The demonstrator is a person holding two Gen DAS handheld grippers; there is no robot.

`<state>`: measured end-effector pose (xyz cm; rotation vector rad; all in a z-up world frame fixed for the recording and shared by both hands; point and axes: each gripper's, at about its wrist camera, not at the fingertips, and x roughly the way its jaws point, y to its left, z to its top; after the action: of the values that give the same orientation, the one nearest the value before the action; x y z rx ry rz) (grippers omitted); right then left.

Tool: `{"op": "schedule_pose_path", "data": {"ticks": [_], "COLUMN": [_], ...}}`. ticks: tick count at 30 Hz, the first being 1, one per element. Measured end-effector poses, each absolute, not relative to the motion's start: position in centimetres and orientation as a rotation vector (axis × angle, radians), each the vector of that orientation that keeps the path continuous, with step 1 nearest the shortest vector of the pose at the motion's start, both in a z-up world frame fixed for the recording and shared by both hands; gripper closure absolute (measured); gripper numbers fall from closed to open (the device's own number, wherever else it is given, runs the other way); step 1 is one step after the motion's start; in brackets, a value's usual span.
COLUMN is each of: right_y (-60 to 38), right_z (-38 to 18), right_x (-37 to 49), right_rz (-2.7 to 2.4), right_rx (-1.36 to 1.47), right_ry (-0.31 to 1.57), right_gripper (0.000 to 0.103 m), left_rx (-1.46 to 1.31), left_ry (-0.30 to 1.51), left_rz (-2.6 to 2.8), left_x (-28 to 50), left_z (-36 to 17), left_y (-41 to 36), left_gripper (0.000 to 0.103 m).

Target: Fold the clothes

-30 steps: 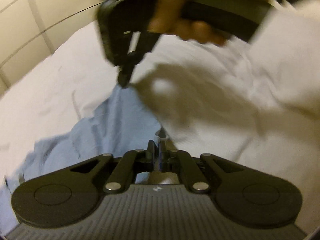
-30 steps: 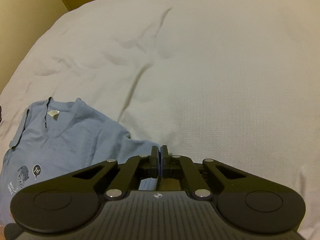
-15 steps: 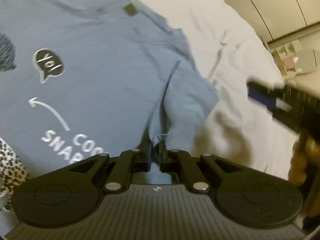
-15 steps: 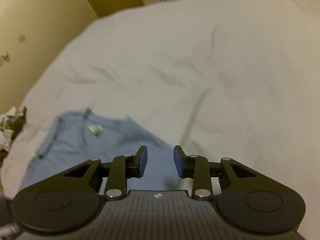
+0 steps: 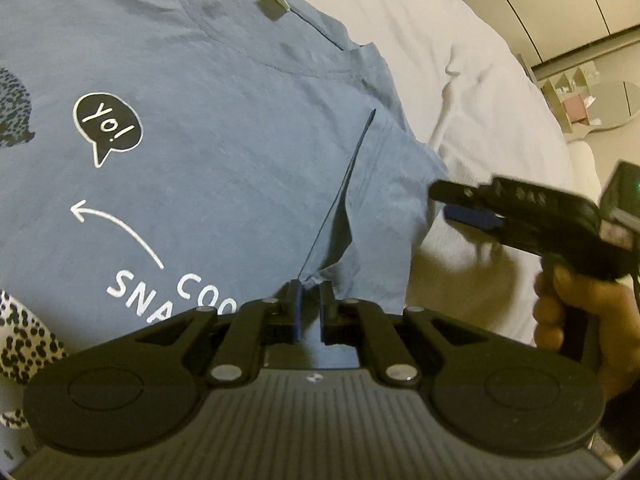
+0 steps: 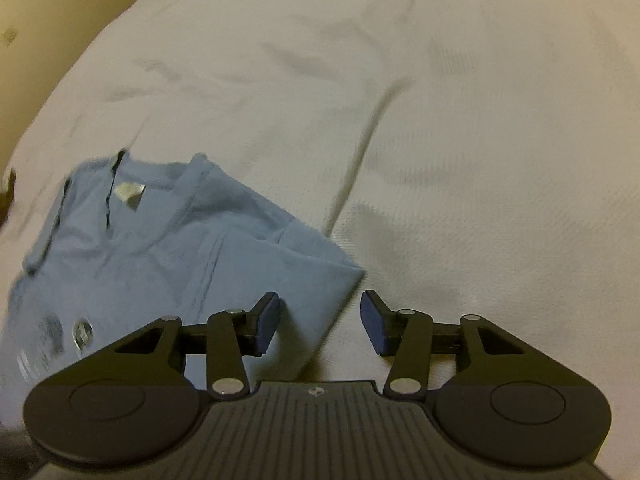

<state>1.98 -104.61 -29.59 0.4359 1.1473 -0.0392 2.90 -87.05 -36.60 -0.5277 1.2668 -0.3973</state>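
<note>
Blue T-shirt (image 5: pixel 224 128) spread flat on white bed sheet (image 6: pixel 460 140), left gripper (image 5: pixel 310 302) narrowly parted over its underarm seam, right gripper (image 6: pixel 320 316) wide apart, straddling sleeve edge (image 6: pixel 340 280), gripping nothing

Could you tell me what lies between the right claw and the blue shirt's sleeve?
Nothing: in the right wrist view the open right claw sits at the sleeve edge, over white bedding.
</note>
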Motion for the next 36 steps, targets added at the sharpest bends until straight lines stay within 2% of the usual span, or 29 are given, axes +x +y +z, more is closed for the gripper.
{"op": "schedule_pose_path", "data": {"ticks": [2,3,4,5,6,9,12,15,20,23,27,33,35,36], "right_y": [-104.8,-104.9,-104.9,-104.9,-105.0,-105.4,-105.7,-105.1,-100.8,-97.2,-94.8,-96.6,-98.0,-98.6], "right_z": [-30.3,-30.5,-30.5,-30.5,-30.4,-30.0,-29.1,-27.2,-26.5,-28.0,-31.2,-30.3,-29.7,-29.6], "right_x": [2.2,2.3,2.3,2.2,2.2,2.0,1.6,0.2,-3.4,-5.6,-8.2,-10.1,-9.6,-9.2], "right_rz": [-0.051,-0.058,-0.07,-0.082,-0.093,-0.114,-0.135,-0.156,-0.044,0.053,0.111,0.062,0.022,0.003], "right_rx": [0.484,0.496,0.489,0.481,0.462,0.402,0.368,0.343,0.39,0.328,0.277,0.35,0.387,0.402], "right_ry": [1.148,1.145,1.144,1.143,1.144,1.134,1.105,1.036,0.992,1.038,1.157,1.153,1.119,1.099], "right_gripper": [0.055,0.059,0.074,0.082,0.095,0.1,0.099,0.085,0.085,0.086,0.085,0.086,0.084,0.079], "left_rx": [-0.506,-0.493,-0.481,-0.47,-0.462,-0.437,-0.395,-0.325,-0.208,-0.142,-0.02,0.056,0.065,0.072], "left_ry": [1.272,1.275,1.278,1.281,1.283,1.289,1.284,1.251,1.171,1.148,1.221,1.183,1.16,1.149], "left_rz": [-0.416,-0.425,-0.433,-0.441,-0.448,-0.466,-0.484,-0.512,-0.618,-0.692,-0.748,-0.808,-0.824,-0.837], "left_x": [3.1,3.2,3.3,3.3,3.4,3.4,3.0,2.5,3.3,4.6,6.3,6.8,7.1,7.2], "left_z": [-36.8,-36.9,-36.9,-37.0,-37.0,-36.7,-35.9,-34.4,-32.6,-33.0,-35.9,-34.8,-34.1,-33.9], "left_y": [-87.2,-87.3,-87.3,-87.3,-87.3,-87.1,-86.5,-85.8,-86.9,-88.6,-90.8,-90.6,-90.8,-91.1], "left_gripper": [0.1,0.1,0.1,0.1,0.1,0.1,0.097,0.091,0.091,0.091,0.091,0.09,0.089,0.089]}}
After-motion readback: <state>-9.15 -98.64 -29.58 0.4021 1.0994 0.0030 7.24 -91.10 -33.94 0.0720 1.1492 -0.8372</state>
